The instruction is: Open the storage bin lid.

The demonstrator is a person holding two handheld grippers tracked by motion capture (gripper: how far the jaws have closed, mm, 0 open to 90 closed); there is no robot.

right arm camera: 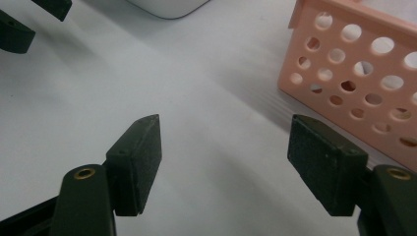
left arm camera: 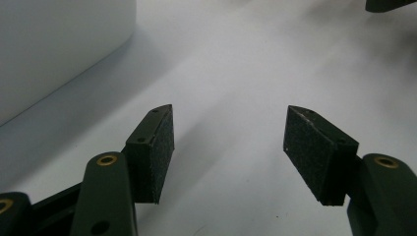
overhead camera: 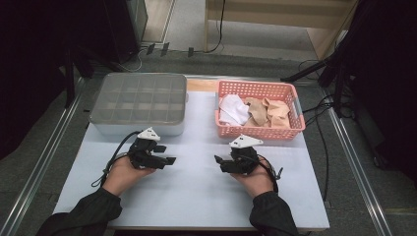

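A pink perforated basket (overhead camera: 291, 127) stands at the back right of the white table (overhead camera: 196, 196) and holds a white sock (overhead camera: 232, 109) and tan socks (overhead camera: 268, 112). At the back left stands a grey storage box (overhead camera: 137, 101) with a clear lid over a grid of compartments. My left gripper (overhead camera: 170, 155) rests low on the table in front of the box, open and empty, its jaws pointing right. My right gripper (overhead camera: 217, 162) rests in front of the basket, open and empty, jaws pointing left. The basket's wall (right arm camera: 364, 73) stands close beside the right gripper (right arm camera: 225, 147). The left gripper (left arm camera: 230, 142) hovers over bare table.
Metal rails run along the table's left (overhead camera: 44, 157) and right (overhead camera: 354, 157) sides. Black cables (overhead camera: 322, 113) lie on the floor to the right of the basket. A wooden bench (overhead camera: 275, 19) stands behind the table.
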